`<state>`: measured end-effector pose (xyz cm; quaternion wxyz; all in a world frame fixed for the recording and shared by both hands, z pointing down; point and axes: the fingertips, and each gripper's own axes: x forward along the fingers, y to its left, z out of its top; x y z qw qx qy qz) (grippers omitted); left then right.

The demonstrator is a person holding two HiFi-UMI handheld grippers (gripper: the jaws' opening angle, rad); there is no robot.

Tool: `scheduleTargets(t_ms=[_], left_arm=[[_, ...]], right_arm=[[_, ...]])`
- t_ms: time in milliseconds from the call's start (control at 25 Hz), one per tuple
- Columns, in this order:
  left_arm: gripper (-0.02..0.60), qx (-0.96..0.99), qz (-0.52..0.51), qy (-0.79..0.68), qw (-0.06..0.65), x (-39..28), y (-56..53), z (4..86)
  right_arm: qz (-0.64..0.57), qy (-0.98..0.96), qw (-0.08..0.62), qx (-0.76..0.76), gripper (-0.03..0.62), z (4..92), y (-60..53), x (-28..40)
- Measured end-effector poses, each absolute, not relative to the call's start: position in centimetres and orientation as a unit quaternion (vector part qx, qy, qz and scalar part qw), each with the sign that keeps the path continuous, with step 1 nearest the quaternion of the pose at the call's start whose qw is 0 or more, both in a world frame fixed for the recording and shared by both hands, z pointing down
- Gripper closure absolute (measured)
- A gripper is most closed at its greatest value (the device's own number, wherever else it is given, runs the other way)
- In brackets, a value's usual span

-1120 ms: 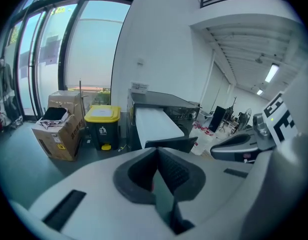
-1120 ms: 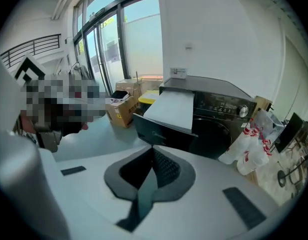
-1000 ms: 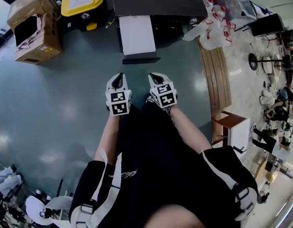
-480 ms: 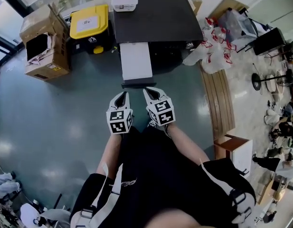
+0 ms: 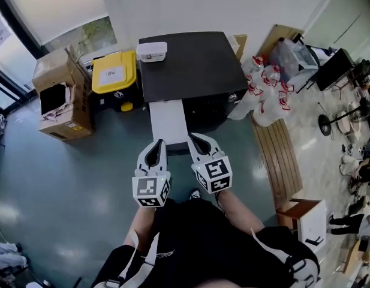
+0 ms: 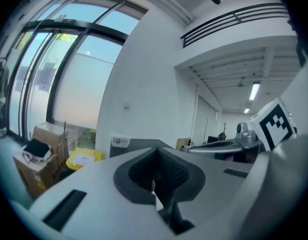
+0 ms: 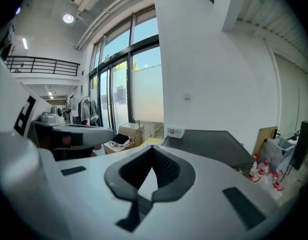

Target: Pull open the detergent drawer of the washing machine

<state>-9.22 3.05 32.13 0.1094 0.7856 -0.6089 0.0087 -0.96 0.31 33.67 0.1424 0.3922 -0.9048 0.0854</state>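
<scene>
Two hand-held grippers, both of light grey moulded plastic with black ribbed pads: left hand-held gripper (image 5: 158, 146) and right hand-held gripper (image 5: 195, 140), side by side above the floor, each pressed together at the tips and pinching nothing. One marker cube per gripper, two in all, white with black square patterns. Just ahead of the tips, one washing machine (image 5: 193, 62), boxy, with a flat matt dark-grey top, back against the white wall. Front split into a smooth white panel (image 5: 168, 119) on the left and a dark part on the right. Detergent drawer not made out for certain from above. On the machine's back left corner, one small white rectangular box (image 5: 152, 51) with rounded edges. To the machine's left, one black bin with a glossy yellow lid (image 5: 114, 74), then two brown cardboard boxes (image 5: 57, 95), flaps open. To its right, a heap of clear plastic bags (image 5: 265, 92) with red print, number unclear, and one slatted wooden bench (image 5: 279, 161). Underneath, a glossy grey-green floor (image 5: 59, 185) with soft light reflections.
</scene>
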Motion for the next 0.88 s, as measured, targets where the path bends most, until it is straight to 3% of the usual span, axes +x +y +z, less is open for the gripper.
scheduleTargets(t_ms=[120, 520, 880], left_arm=[[0.56, 0.79, -0.003, -0.611, 0.052, -9.0, 2.9, 28.1], [0.56, 0.779, -0.036, -0.626, -0.016, -8.7, 2.1, 20.5], [0.56, 0.768, -0.055, -0.637, -0.027, -10.0, 3.8, 18.8]], right_arm=[[0.071, -0.907, 0.113, 0.399, 0.585, 30.5, -0.2, -0.5], [-0.001, -0.912, 0.073, 0.403, 0.585, 24.0, -0.6, -0.1], [-0.022, -0.908, 0.048, 0.415, 0.585, 21.6, 0.5, 0.1]])
